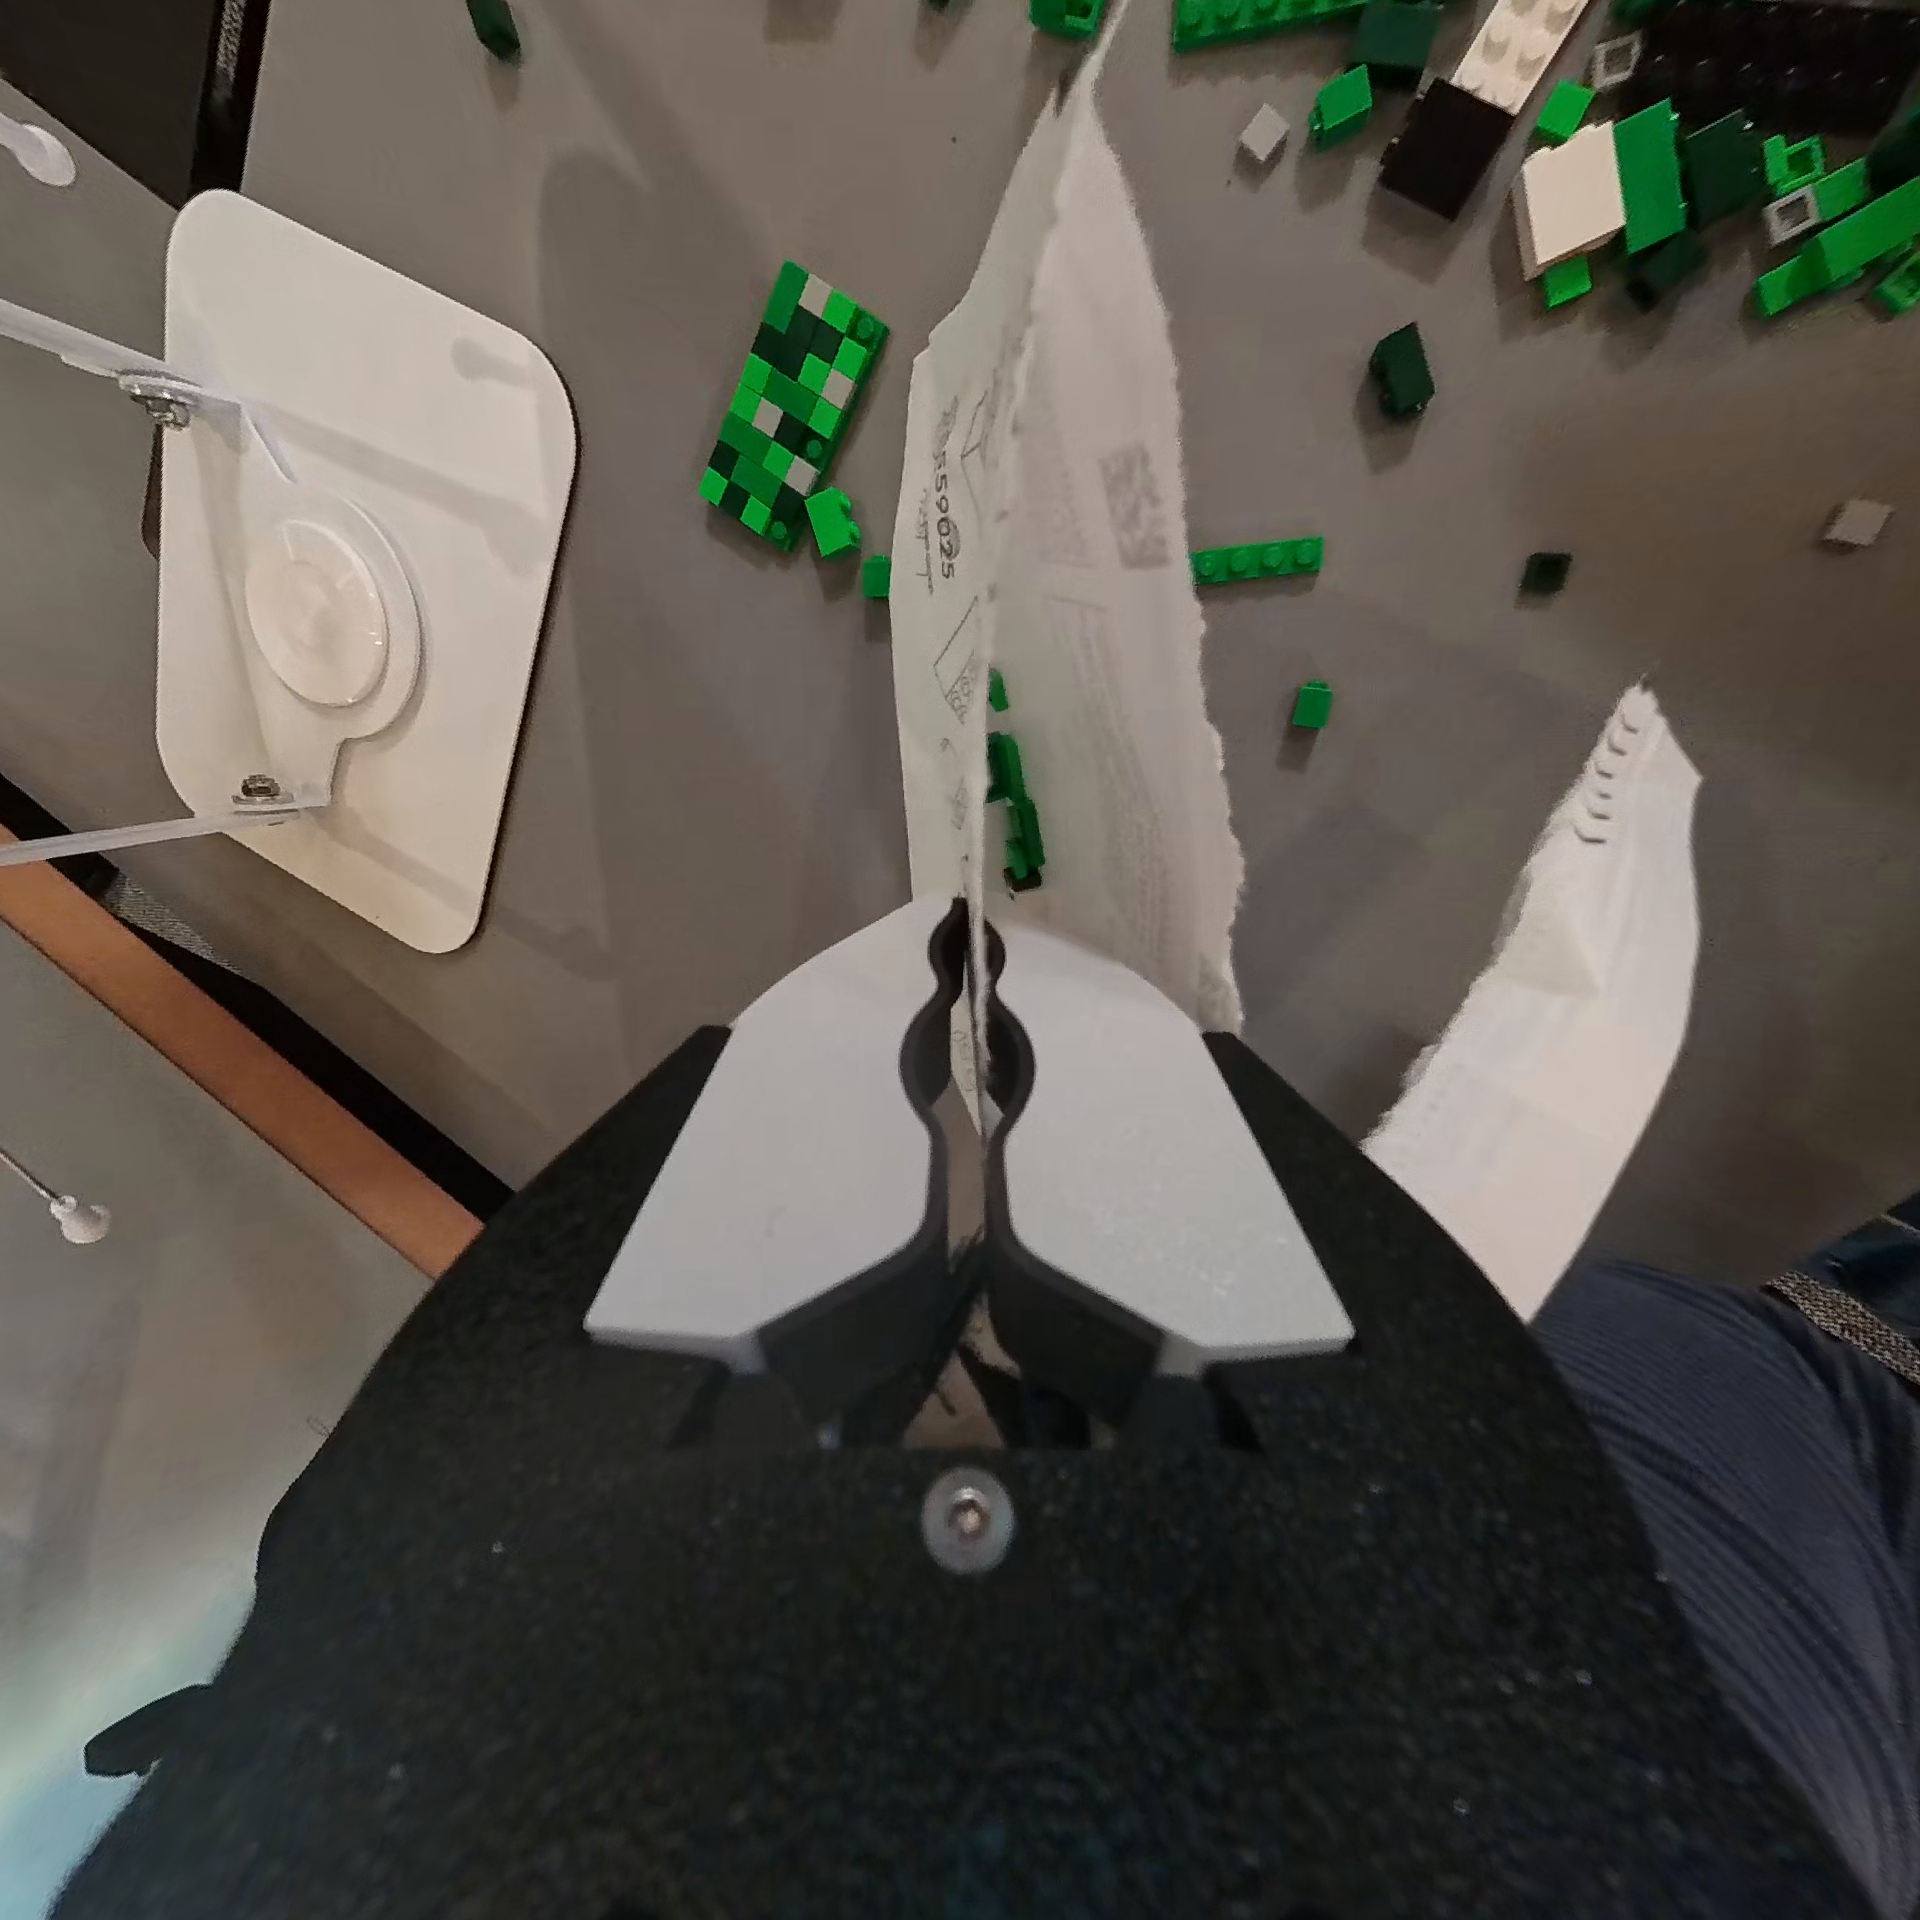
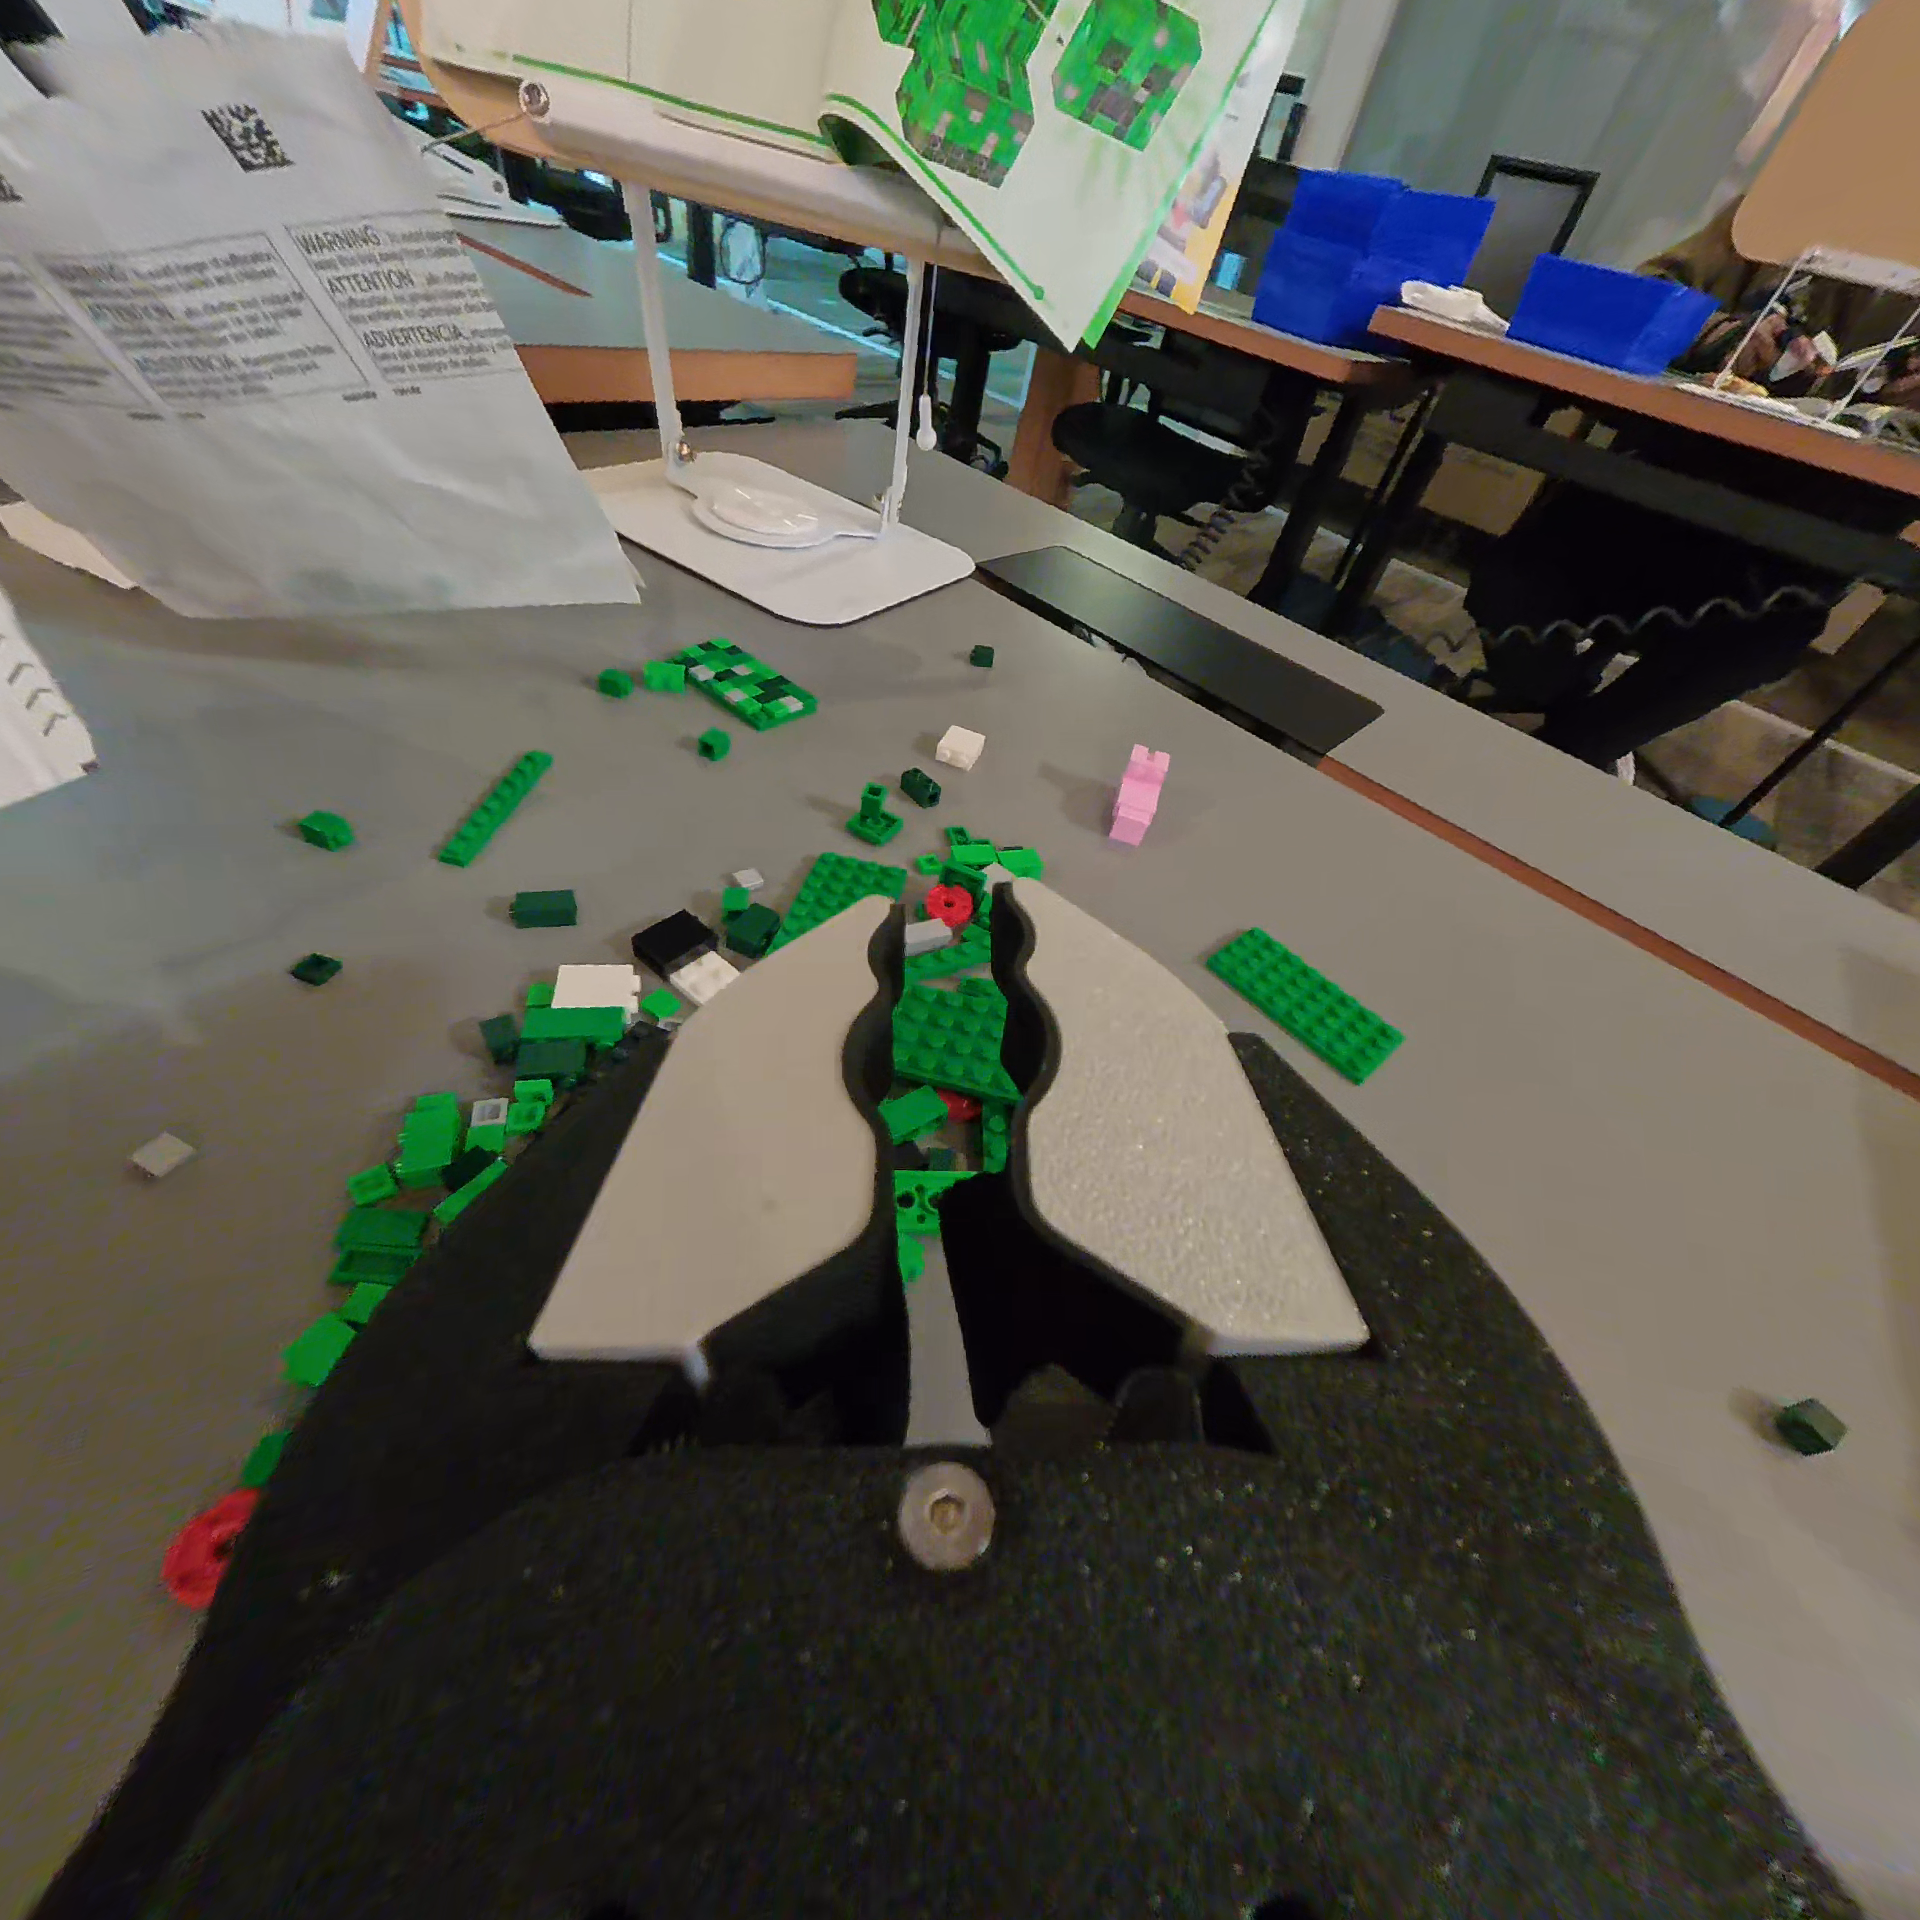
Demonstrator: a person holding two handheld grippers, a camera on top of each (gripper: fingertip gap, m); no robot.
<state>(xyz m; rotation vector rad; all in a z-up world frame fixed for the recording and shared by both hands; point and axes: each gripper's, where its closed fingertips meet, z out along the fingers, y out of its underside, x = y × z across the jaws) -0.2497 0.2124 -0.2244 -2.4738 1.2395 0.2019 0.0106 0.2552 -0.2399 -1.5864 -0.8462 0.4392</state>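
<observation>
My left gripper (image 1: 971, 914) is shut on the edge of a torn-open white paper bag (image 1: 1101, 499) and holds it up above the grey table (image 1: 675, 727). The bag also shows at the upper left of the right wrist view (image 2: 260, 343). My right gripper (image 2: 940, 904) is open and empty, low over a pile of loose green, black and white bricks (image 2: 951, 1029). Bricks and a red round piece (image 2: 948, 902) show between its jaws. A green chequered plate (image 1: 795, 400) lies beyond the bag and also shows in the right wrist view (image 2: 748, 681).
A white stand base (image 2: 810, 551) holds an open instruction booklet (image 2: 997, 104) at the back. A pink figure (image 2: 1140, 795) and a green plate (image 2: 1304, 1003) lie to the right. A second white paper piece (image 1: 1538, 987) hangs near a person's dark blue clothing (image 1: 1714, 1507). Blue bins (image 2: 1371, 249) stand on far desks. Some 25 cm of space lies between my two pairs of fingers. It is some 20 cm from my left tips to the green chequered plate (image 1: 795, 400). The right camera catches it too, in the right wrist view (image 2: 742, 682).
</observation>
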